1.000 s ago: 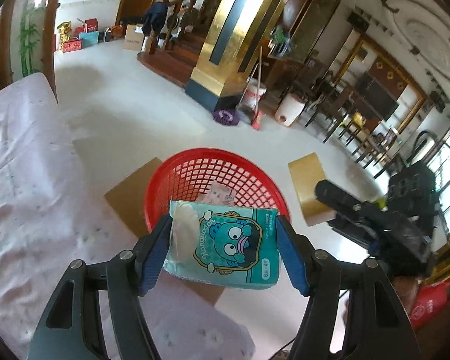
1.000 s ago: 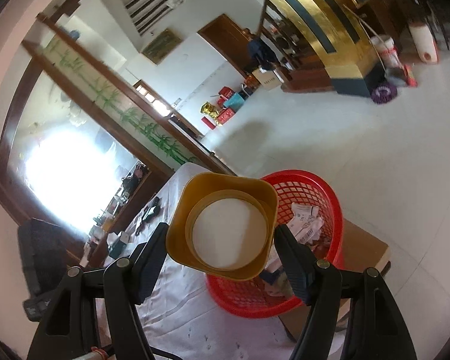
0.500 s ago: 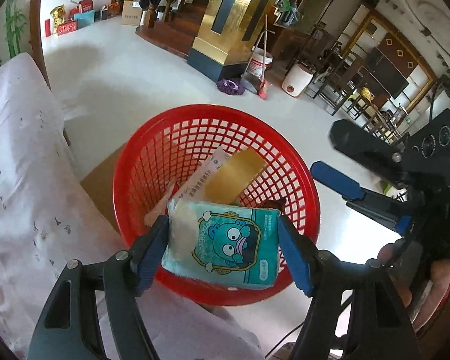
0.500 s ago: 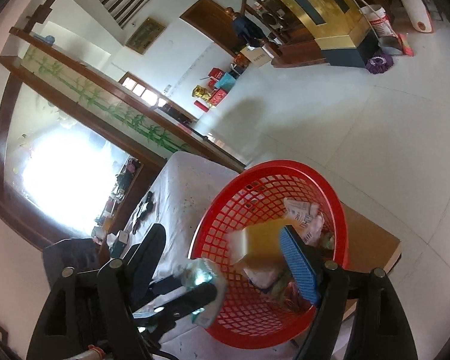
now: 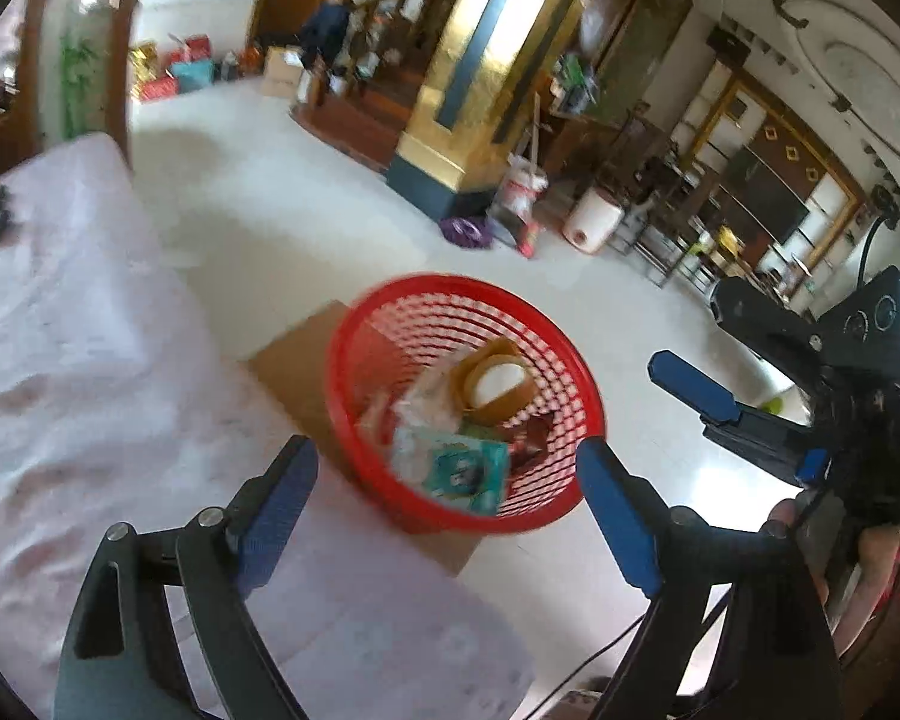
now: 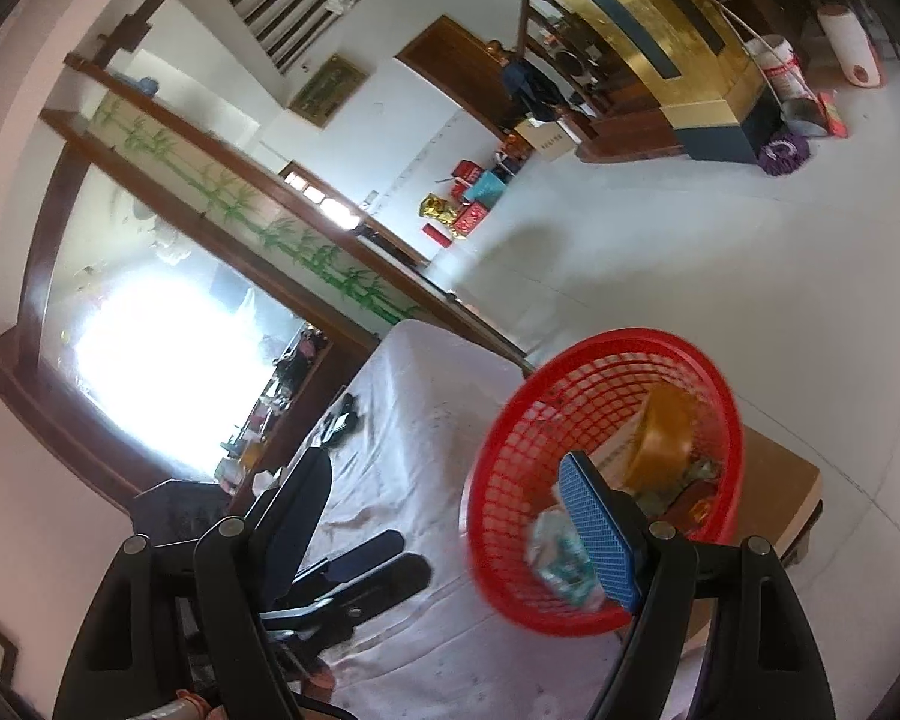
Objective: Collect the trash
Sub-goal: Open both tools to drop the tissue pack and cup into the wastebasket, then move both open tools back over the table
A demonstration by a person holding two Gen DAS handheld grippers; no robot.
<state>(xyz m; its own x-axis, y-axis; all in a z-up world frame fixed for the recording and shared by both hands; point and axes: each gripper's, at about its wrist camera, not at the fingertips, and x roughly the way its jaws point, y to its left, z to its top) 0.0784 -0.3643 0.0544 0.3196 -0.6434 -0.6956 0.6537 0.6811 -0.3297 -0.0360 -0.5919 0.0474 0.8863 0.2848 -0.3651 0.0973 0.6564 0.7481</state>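
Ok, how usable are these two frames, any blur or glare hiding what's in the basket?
Left wrist view: motion blur smears the red basket and the teal packet inside it. Right wrist view: the basket is sharper, but the bright window is blown out. Fisheye bending in both.

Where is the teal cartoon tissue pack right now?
The teal tissue pack lies inside the red basket, at its near side in the left wrist view, just below the yellow tub; no gripper holds it.

A big home hall, it seems: wooden staircase [image 5: 390,90], gilded pillar [image 5: 474,78], dining chairs [image 5: 678,228], tiled floor [image 5: 270,222].
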